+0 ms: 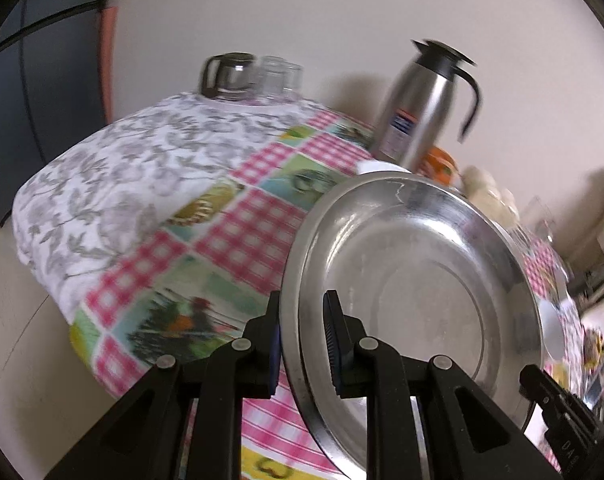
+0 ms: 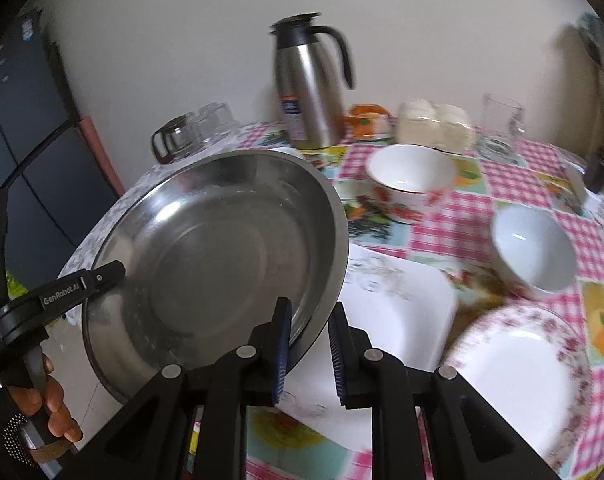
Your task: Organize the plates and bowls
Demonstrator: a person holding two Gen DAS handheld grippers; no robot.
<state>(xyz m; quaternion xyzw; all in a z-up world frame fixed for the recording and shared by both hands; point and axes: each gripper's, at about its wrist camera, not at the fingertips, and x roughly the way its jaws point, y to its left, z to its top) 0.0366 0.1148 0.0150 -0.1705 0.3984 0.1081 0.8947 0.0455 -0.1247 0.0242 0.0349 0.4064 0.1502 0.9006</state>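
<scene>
Steel plate [image 2: 218, 248] lifted off the worktop [image 2: 514, 184], tilted, gripped from both sides: left claw [image 1: 302, 336] narrow, clamped on its rim; right claw [image 2: 308, 344] narrow, clamped on the opposite rim. Floral bowl [image 2: 412, 172] mid-worktop, white bowl [image 2: 534, 252] toward right edge, flower-rimmed plate [image 2: 518, 376] and white square plate [image 2: 398, 312] near front edge. Steel flask [image 2: 308, 84] at back edge by the wall.

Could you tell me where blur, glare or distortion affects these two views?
Left wrist: fisheye bends the table edge, the thermos and glasses are motion-smeared, and the steel plate shows soft glare. Right wrist: the white tray and floral plate are smeared, while the fingers stay sharp.
</scene>
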